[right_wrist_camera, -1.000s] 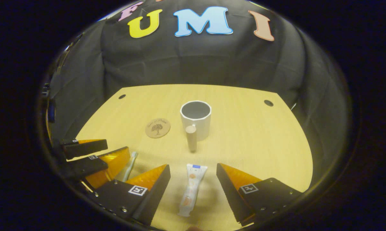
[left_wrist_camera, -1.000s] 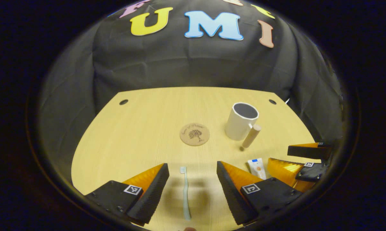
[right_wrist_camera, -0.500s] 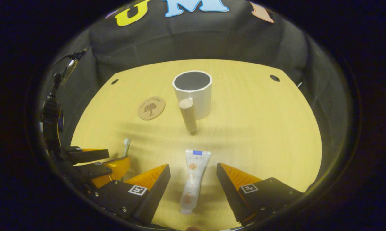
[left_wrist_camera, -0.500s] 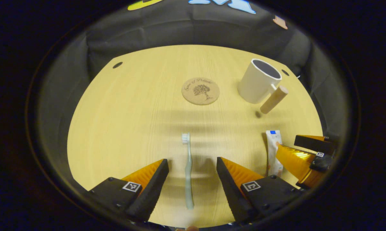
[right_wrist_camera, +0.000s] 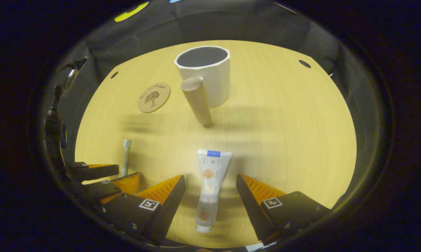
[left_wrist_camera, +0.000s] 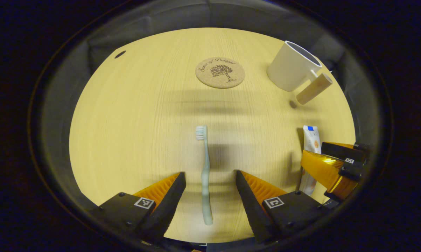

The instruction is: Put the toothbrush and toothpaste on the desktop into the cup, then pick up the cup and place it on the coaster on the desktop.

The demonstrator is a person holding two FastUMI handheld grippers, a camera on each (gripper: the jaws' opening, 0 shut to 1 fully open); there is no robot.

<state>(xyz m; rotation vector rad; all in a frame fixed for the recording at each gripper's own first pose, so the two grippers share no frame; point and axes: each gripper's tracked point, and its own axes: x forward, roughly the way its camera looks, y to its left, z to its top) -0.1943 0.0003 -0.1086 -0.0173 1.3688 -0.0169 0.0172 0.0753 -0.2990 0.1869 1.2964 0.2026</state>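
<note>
While both lie flat, toothbrush (left_wrist_camera: 205,175) and toothpaste (right_wrist_camera: 209,187) sit between tools.

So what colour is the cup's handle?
The cup's handle is light tan, like wood, on a white cup. The right gripper view shows it best.

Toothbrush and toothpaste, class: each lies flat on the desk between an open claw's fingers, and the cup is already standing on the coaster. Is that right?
Not quite. The cup stands on the bare desk, apart from the coaster, as the right gripper view shows. The rest holds: the toothbrush lies between the open left claw fingers, the toothpaste between the open right claw fingers.
</note>
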